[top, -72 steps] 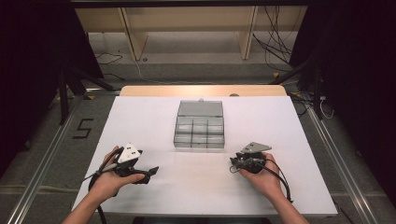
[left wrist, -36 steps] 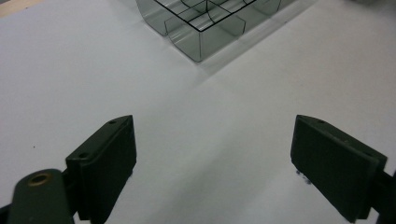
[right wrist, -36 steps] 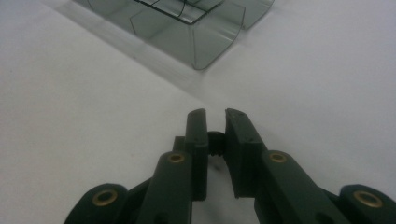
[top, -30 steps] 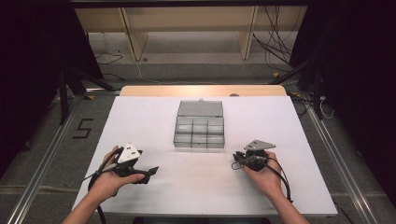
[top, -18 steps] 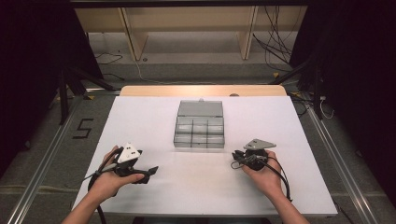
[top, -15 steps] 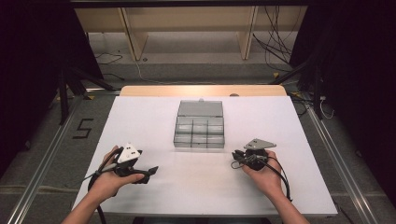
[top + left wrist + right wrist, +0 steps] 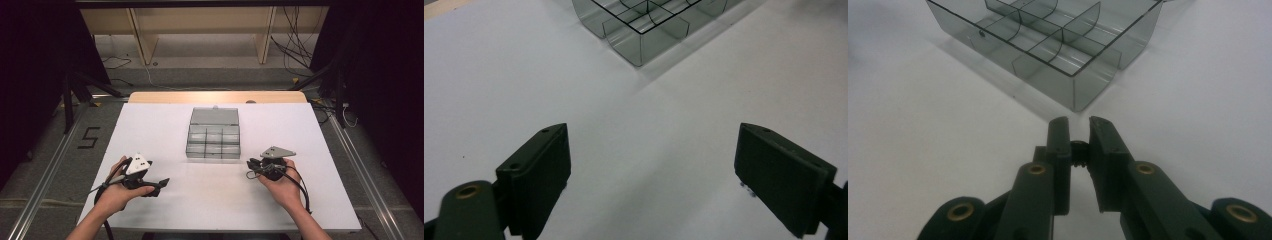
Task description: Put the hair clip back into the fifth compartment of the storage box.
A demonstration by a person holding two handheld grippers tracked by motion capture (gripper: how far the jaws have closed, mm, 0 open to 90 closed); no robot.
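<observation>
The clear organizer box sat at the middle of the white table, a little toward the far edge, lid swung open and lying flat behind it. Its compartments, split by thin smoky dividers, looked empty in both gripper views. The left gripper rested near the front left, jaws spread wide with nothing between them. The right gripper lay just short of the box's near right corner, jaws pressed together on nothing visible. The box looked light, rigid and slick-walled, likely to skid on the smooth top if nudged. A thin side wall or the near rim seemed the sensible place to pinch; the hinged lid looked the fragile part, best handled gently.
</observation>
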